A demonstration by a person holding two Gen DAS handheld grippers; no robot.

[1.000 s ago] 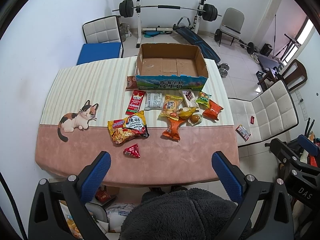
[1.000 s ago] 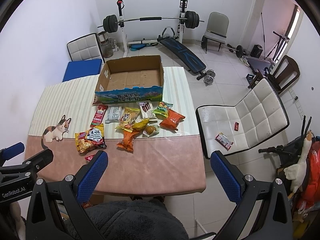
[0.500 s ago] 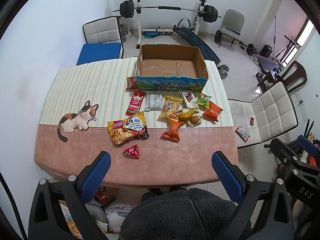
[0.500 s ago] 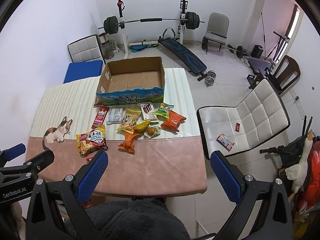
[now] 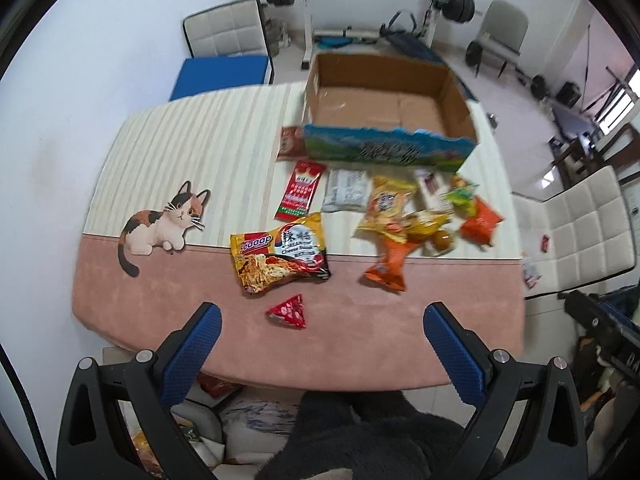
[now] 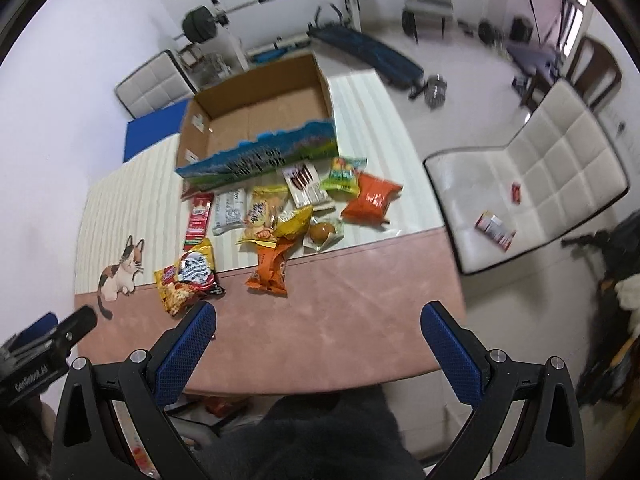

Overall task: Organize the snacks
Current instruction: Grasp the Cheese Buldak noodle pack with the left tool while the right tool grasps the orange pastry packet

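A: What changed since a second back?

B: Both cameras have come down and forward toward the counter [image 5: 168, 288]; the snacks look larger and the frames are blurred. The right view has also tilted. Nothing on the counter has moved. I judge this the approach before a first pick; no snack is in the box yet.

A: Left to right, what lies there?

B: Cat print [image 5: 164, 220] at far left. Then the noodle pack [image 5: 280, 256], with a small red packet [image 5: 289, 311] just in front of it, nearest the counter's edge. Behind the noodles, a red stick pack [image 5: 301, 191] and a white pack [image 5: 346, 191]. Then a yellow bag [image 5: 386, 210] overlapping an orange bag [image 5: 390, 264]. Far right, an orange-red bag [image 5: 480, 222]. The box [image 5: 384, 150] stands behind them all, open and empty.

A: Left gripper [image 5: 322, 344]?

B: Fingers spread wide, holding nothing. The red packet lies between them in the view, just ahead and left of centre, not touching. Likely first target.

A: Right gripper [image 6: 318, 342]?

B: Fingers spread too, empty. It hangs over bare counter; the orange bag [image 6: 270, 268] is nearest, ahead and left of centre, well apart. The left gripper's body shows at that view's left edge.
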